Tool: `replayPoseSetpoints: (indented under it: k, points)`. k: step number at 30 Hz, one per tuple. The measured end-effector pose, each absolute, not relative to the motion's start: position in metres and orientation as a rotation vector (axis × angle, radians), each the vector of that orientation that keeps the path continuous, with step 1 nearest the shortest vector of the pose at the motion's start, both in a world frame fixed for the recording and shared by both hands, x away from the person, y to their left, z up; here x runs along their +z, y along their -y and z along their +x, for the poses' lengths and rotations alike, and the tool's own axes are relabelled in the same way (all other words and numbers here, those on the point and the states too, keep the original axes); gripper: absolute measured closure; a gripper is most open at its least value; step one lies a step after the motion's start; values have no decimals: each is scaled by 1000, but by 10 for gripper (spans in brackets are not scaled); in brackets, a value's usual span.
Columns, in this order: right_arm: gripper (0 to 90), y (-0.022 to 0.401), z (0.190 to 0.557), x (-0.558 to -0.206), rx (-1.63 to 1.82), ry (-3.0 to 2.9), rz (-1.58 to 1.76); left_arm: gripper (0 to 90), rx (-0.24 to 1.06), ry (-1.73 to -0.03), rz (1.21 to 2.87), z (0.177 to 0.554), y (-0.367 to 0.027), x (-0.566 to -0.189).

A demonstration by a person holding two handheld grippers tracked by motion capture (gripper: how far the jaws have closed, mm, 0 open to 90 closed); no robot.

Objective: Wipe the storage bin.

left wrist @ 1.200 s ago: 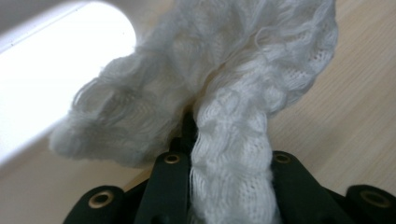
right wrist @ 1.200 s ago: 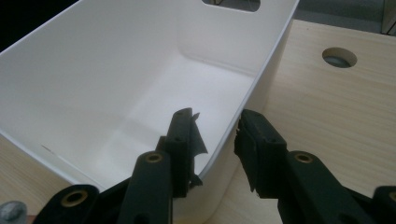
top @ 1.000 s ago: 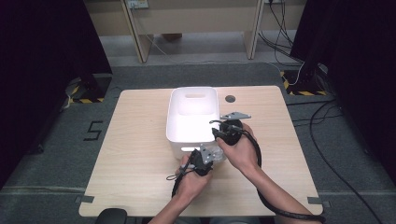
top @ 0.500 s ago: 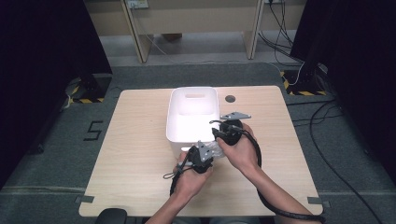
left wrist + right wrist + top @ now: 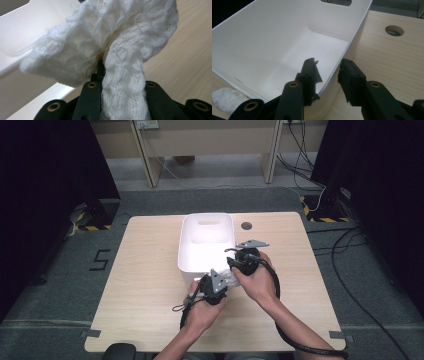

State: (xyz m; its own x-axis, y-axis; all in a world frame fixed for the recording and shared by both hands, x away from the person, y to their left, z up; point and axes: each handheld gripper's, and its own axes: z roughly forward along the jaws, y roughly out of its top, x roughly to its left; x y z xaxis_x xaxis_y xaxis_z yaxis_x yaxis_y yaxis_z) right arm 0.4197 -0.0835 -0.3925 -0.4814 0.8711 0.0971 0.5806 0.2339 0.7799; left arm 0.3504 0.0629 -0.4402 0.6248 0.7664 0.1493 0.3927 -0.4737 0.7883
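From the high view, your left gripper sits at the near right corner of the white bin, with a pale knit cloth bunched at its tip, and your right gripper is at the bin's right wall just beyond it. The job in hand looks like getting the cloth into the bin, with the lift just started. In the left gripper view, the cloth is clamped tight between the jaws and flops over them, the bin's rim just to one side. In the right gripper view, the jaws stand apart astride the bin wall, one inside and one outside, not pressing it; they have just eased a little wider. The cloth shows low beside the bin's near corner. Next, you need to raise the cloth clear of the rim and over the bin; your right gripper sits close to that path. The table's cable hole lies well away.
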Motion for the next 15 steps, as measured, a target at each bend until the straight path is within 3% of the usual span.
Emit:
replayPoseSetpoints:
  k: [15]
  points:
    - [607,82,426,-394,1110,-2178,1382,766,641,-956,2127,323,-122,-452]
